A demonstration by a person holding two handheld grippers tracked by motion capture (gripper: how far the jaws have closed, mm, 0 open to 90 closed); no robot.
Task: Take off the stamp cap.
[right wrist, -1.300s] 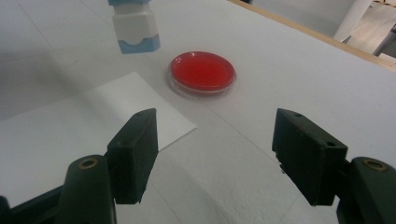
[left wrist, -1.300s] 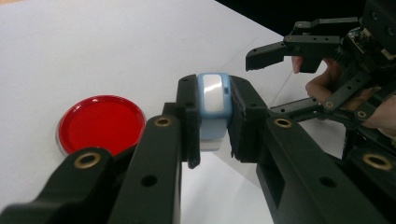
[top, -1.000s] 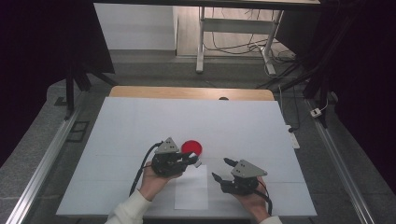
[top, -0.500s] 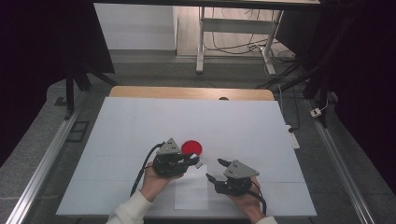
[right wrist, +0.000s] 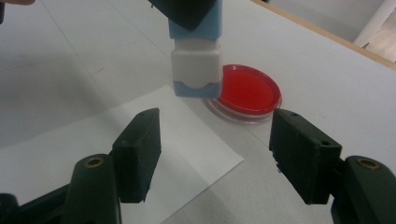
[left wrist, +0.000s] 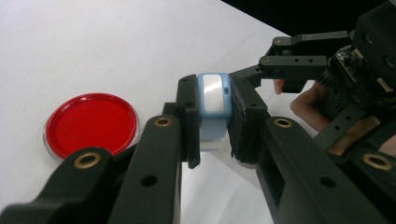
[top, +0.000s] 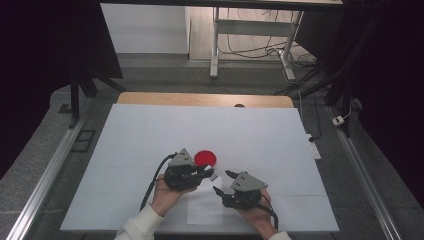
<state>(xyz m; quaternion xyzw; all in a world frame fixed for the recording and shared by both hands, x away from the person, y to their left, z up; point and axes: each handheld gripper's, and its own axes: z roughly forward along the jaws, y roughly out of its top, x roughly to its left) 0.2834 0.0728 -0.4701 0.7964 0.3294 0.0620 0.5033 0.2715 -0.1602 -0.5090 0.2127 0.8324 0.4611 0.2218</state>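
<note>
Your left gripper point(left wrist: 212, 140) is clamped on the little blue-and-white glue stick point(left wrist: 213, 100), held just above the paper sheet point(right wrist: 140, 140) beside the red dish point(right wrist: 245, 91). It's light, hard, smooth plastic, so pinch the white cap point(right wrist: 195, 65) squarely. Your right gripper point(right wrist: 215, 154), empty, has slid closer than before, its jaws narrowing a bit.

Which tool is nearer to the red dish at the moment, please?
The left. The left tool, shut on a small blue and white stamp, sits right beside the red dish. The right tool hangs open farther back, toward the person, over the paper sheet.
</note>
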